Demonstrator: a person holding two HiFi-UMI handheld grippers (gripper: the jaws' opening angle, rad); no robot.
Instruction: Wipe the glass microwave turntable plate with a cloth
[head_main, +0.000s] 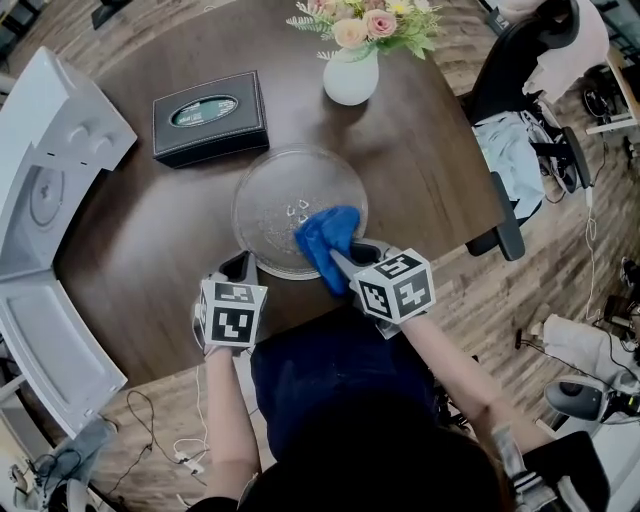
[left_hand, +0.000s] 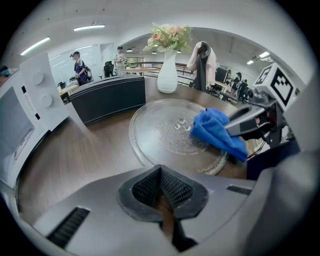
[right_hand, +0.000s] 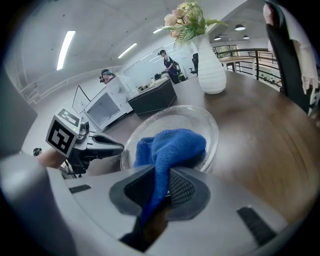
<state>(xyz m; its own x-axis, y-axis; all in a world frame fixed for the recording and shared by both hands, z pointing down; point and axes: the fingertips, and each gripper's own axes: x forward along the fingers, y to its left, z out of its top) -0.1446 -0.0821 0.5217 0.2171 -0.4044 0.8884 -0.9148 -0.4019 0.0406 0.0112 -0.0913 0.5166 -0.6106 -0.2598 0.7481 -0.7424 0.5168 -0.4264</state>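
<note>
Round dark wooden desk (head_main: 150, 240) under everything. White microwave (head_main: 40, 190) at the left edge, door swung open. Glass plate (head_main: 270, 205) flat at mid-desk, outside the microwave. Black box (head_main: 210, 117) beyond it to the left, white vase (head_main: 350, 78) of flowers beyond it to the right. Blue cloth (head_main: 328, 238) bunched on the near right part of the plate, one end trailing over the rim. Right gripper (head_main: 343, 262) clamped on that trailing end, fabric pinched between closed jaws. Left gripper (head_main: 243, 264) just beside the near left rim, jaws pressed together on nothing; contact with the glass not clear. Judged mid-wipe, with only the near right portion under the cloth. Next, probably: sweep the cloth across the centre and far side with light downward pressure, bracing the rim with the left gripper against sliding on the smooth desk.
</note>
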